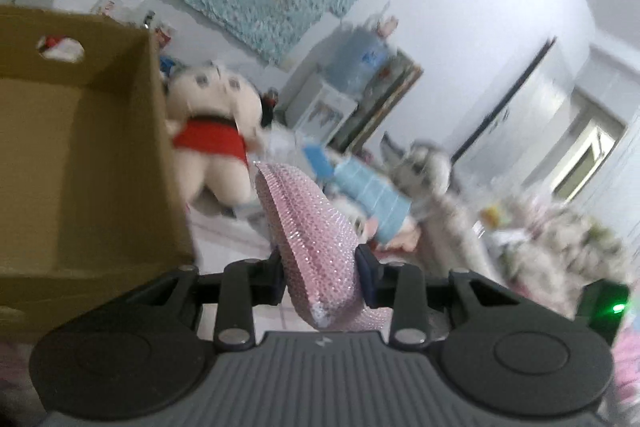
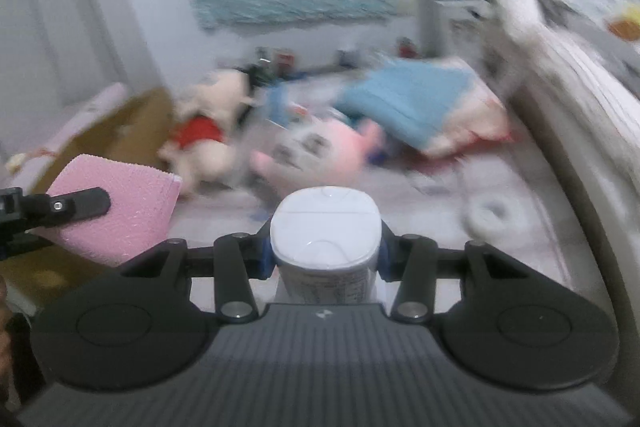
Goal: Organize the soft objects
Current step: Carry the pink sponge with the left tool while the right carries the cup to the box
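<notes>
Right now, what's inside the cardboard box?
The visible part of the cardboard box shows bare brown walls and floor, nothing in it. A handle cutout shows in its far wall. The near wall and the left gripper, holding a pink sponge, hide the nearest part.

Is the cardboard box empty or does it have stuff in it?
Empty as far as visible: the cardboard box shows only bare brown walls and floor; its near corner is hidden.

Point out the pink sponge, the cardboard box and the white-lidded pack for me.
pink sponge (image 1: 316, 227), left wrist view, its textured face.
cardboard box (image 1: 80, 155), left wrist view, inner wall.
white-lidded pack (image 2: 325, 227), right wrist view, the lid.
</notes>
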Demonstrator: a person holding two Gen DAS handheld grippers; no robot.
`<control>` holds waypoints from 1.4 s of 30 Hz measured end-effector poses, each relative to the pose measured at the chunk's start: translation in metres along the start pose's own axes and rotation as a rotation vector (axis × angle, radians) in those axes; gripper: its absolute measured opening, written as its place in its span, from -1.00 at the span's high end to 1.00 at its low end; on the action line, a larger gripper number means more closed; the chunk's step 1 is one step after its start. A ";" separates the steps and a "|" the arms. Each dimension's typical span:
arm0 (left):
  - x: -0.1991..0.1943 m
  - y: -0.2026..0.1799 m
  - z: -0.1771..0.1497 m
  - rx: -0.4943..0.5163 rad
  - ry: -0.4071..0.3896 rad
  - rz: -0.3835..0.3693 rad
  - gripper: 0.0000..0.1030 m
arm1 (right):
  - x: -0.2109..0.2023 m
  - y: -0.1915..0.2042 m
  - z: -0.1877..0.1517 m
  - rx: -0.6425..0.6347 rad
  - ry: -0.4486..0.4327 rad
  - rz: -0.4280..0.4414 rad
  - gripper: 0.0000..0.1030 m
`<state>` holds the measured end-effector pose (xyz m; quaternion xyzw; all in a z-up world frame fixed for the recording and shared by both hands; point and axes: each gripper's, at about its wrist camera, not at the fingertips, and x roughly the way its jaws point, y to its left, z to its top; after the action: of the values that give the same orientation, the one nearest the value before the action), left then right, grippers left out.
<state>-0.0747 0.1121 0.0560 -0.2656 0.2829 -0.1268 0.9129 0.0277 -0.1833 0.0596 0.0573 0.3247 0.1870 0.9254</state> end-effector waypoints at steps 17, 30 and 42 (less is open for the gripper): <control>-0.120 0.080 0.203 0.215 -0.020 0.567 0.28 | 0.109 0.224 0.150 -0.131 0.115 0.491 0.13; 0.032 0.212 0.232 0.500 0.316 0.680 0.24 | 0.337 0.357 0.123 -0.060 0.344 0.307 0.13; 0.096 0.263 0.221 0.590 0.551 0.618 -0.19 | 0.439 0.370 0.087 0.000 0.398 0.242 0.08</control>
<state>0.1527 0.3846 0.0206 0.1429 0.5305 0.0091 0.8355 0.2830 0.3276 -0.0428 0.0580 0.4915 0.3039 0.8141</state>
